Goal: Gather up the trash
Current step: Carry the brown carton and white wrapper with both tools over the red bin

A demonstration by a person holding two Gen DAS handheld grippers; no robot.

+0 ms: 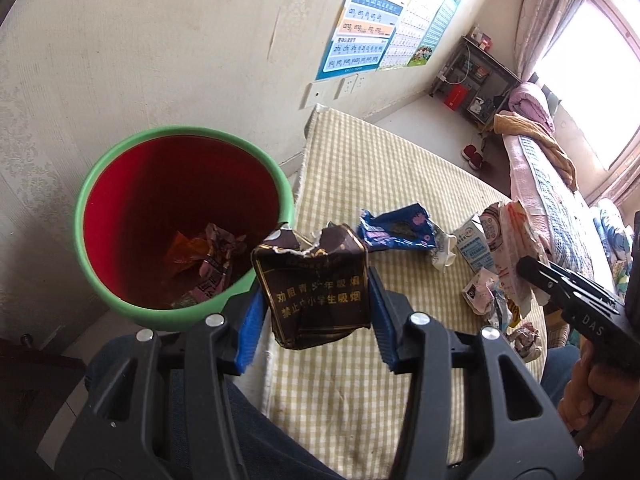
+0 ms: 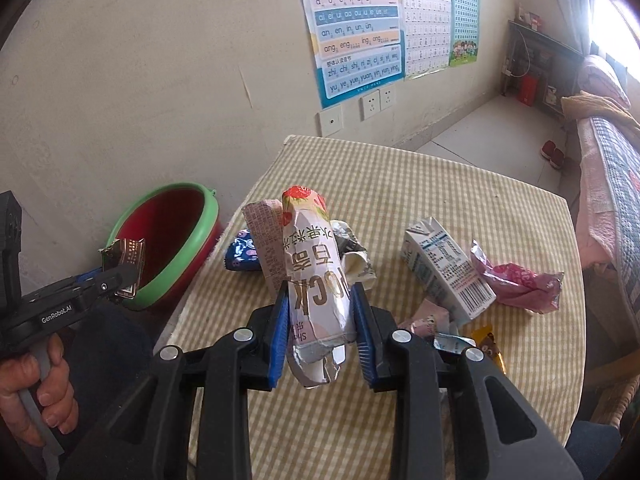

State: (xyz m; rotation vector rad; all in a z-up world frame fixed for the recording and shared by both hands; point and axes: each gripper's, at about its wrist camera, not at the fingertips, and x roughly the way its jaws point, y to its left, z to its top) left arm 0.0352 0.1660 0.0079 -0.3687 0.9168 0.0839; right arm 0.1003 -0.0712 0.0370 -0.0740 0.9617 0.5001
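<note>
My left gripper (image 1: pixel 316 312) is shut on a crumpled dark cigarette pack (image 1: pixel 316 284) with gold writing, held at the table's left edge beside the red bin with a green rim (image 1: pixel 86 204); the bin holds a few wrappers (image 1: pixel 208 264). In the right wrist view the left gripper (image 2: pixel 120 276) holds the pack (image 2: pixel 126 258) next to the bin (image 2: pixel 192 248). My right gripper (image 2: pixel 322 320) is shut on a white and pink snack wrapper (image 2: pixel 312 264), held upright above the checked table (image 2: pixel 420 184). The right gripper also shows in the left wrist view (image 1: pixel 532 268).
On the table lie a blue wrapper (image 1: pixel 396 228), a milk carton (image 2: pixel 444 268), a pink wrapper (image 2: pixel 520 284), a pink box (image 2: pixel 266 240) and small scraps (image 2: pixel 484 340). A wall with posters (image 2: pixel 356 28) is behind; a bed (image 2: pixel 608 168) is at the right.
</note>
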